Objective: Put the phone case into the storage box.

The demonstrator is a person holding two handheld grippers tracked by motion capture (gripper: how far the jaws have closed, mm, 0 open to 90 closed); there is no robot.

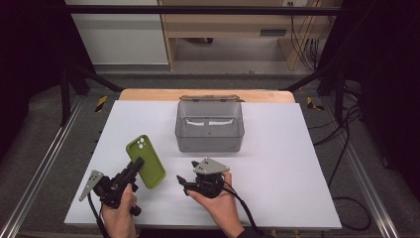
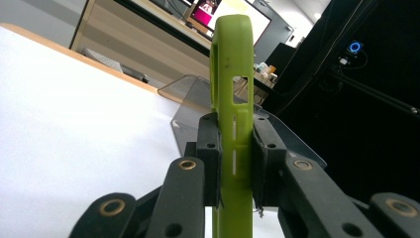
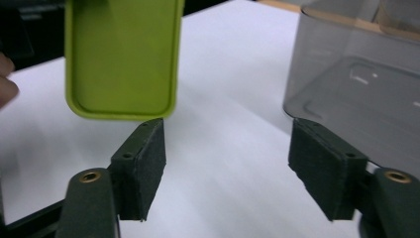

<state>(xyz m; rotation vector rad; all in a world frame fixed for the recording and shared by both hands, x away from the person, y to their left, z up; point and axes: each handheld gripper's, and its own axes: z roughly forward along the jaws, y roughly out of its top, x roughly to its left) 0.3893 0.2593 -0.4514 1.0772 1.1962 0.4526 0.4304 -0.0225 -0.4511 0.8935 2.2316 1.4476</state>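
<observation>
Left gripper view: case [image 2: 233, 99] pinched edge-on by left gripper [image 2: 234, 163], right gripper [image 3: 228, 168] spread empty beside case; could twist loose.

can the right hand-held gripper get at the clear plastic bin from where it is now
Probably yes. The right hand-held gripper stands open with nothing between its jaws, and bare white table lies between it and the clear bin. The green phone case, clamped in the left hand-held gripper, sits off to the side.
</observation>
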